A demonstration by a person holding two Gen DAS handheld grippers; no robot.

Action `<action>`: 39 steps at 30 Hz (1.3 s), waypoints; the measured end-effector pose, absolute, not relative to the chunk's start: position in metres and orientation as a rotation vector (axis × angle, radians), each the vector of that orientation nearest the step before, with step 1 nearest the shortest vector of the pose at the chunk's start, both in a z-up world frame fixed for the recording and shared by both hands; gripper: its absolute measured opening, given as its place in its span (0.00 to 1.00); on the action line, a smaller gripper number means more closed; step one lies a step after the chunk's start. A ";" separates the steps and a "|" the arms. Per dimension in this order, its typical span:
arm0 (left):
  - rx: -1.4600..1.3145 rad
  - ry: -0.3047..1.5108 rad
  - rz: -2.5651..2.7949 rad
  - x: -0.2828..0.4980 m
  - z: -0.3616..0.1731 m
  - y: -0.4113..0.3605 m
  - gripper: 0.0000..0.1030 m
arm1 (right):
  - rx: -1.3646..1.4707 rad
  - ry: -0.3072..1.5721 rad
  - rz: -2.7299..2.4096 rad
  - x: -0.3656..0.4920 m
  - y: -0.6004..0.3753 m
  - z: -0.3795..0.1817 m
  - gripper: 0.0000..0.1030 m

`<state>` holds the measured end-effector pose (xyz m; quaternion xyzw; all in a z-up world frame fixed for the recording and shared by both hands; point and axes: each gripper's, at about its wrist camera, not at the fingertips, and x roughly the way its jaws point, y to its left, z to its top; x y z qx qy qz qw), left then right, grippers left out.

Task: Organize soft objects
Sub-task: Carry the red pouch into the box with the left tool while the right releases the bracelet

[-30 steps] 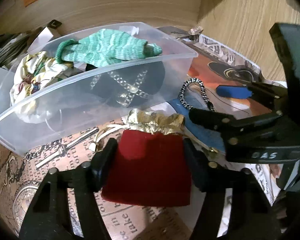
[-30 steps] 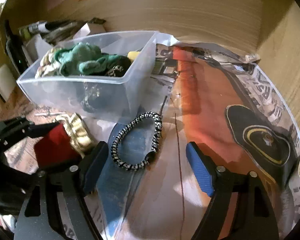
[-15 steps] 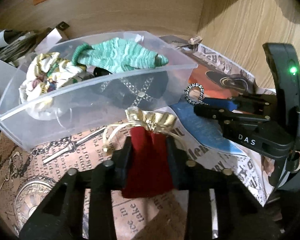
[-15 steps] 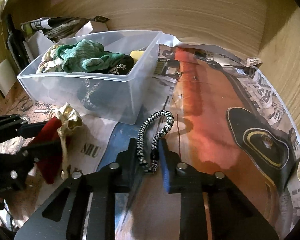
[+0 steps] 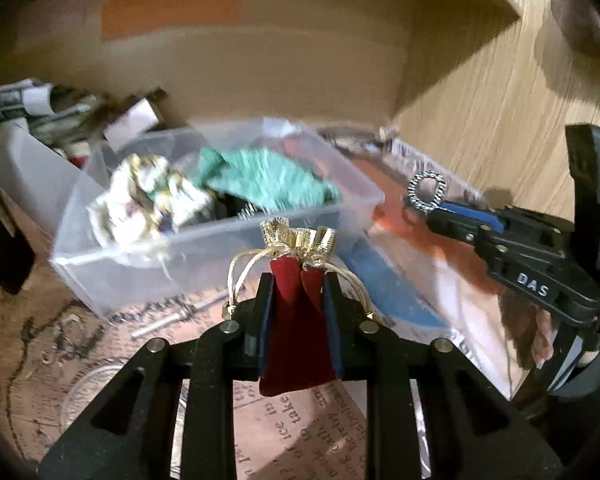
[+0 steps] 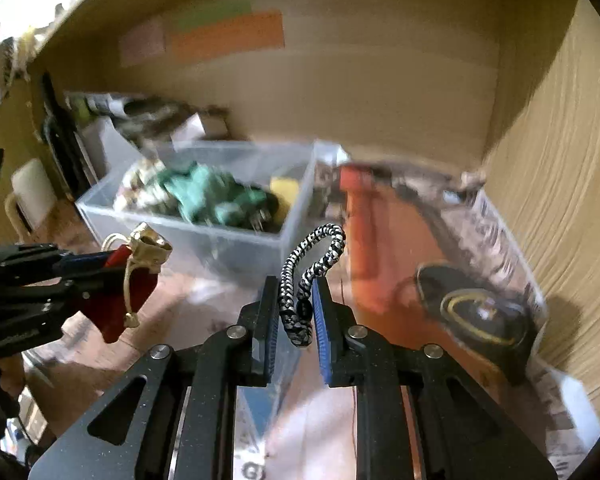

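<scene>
My left gripper [image 5: 298, 292] is shut on a red velvet pouch [image 5: 296, 336] with a gold top and cord, held above the paper-covered table. The pouch also shows in the right wrist view [image 6: 126, 296]. My right gripper [image 6: 294, 300] is shut on a black-and-white braided cord loop [image 6: 312, 264], lifted off the table; the loop shows in the left wrist view [image 5: 427, 192]. A clear plastic bin [image 5: 204, 252] just beyond both grippers holds a green knit item [image 5: 268, 180], a white patterned cloth [image 5: 148, 200] and a dark item. The bin also shows in the right wrist view [image 6: 228, 240].
Newspaper and printed sheets [image 6: 384, 232] cover the table. A wooden wall [image 6: 560, 200] rises at the right and a back wall behind the bin. Clutter and a second plastic container [image 5: 16, 168] stand at the back left. A dark round object [image 6: 480, 312] lies on the paper at the right.
Both grippers have closed on their objects, the left on the pouch and the right on the cord loop, and lifted them off the table. The views are blurred by motion.
</scene>
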<state>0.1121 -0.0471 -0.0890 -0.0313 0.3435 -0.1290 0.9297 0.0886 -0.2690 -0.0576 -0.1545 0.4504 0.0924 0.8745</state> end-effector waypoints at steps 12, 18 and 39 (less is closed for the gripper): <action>-0.103 0.538 -0.156 0.108 -0.031 -0.010 0.23 | -0.311 0.797 0.306 0.097 -0.224 -0.026 0.15; -0.100 0.523 -0.090 0.126 -0.026 0.008 0.23 | -0.302 0.793 0.362 0.112 -0.202 -0.035 0.15; -0.078 0.699 -0.069 0.198 -0.084 0.020 0.43 | -0.341 0.960 0.374 0.164 -0.177 -0.115 0.23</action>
